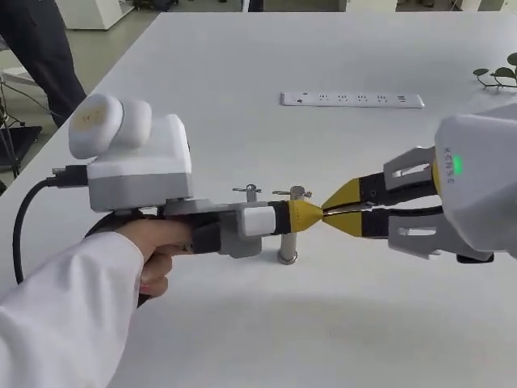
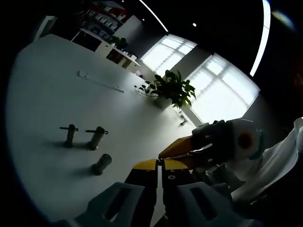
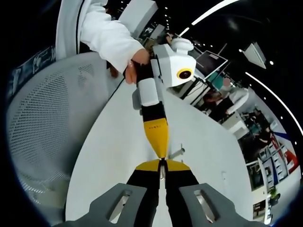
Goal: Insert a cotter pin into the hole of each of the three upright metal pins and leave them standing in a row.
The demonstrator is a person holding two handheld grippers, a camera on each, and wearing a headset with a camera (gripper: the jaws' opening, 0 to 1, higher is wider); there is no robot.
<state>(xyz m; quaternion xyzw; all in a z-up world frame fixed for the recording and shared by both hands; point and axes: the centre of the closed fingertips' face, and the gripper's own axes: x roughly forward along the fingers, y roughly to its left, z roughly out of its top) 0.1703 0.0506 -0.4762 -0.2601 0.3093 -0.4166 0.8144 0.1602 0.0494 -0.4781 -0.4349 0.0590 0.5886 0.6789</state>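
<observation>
Touching tip-to-tip: closed left gripper (image 1: pixel 315 214), right gripper (image 1: pixel 331 211).

Small lettering (image 1: pixel 447 166) on right claw (image 1: pixel 325 212), unreadable

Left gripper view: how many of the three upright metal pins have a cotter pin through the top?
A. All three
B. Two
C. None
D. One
B: the far-left pin and the pin beside it each show a thin crossbar near the top, while the nearest pin has a bare top.
</observation>
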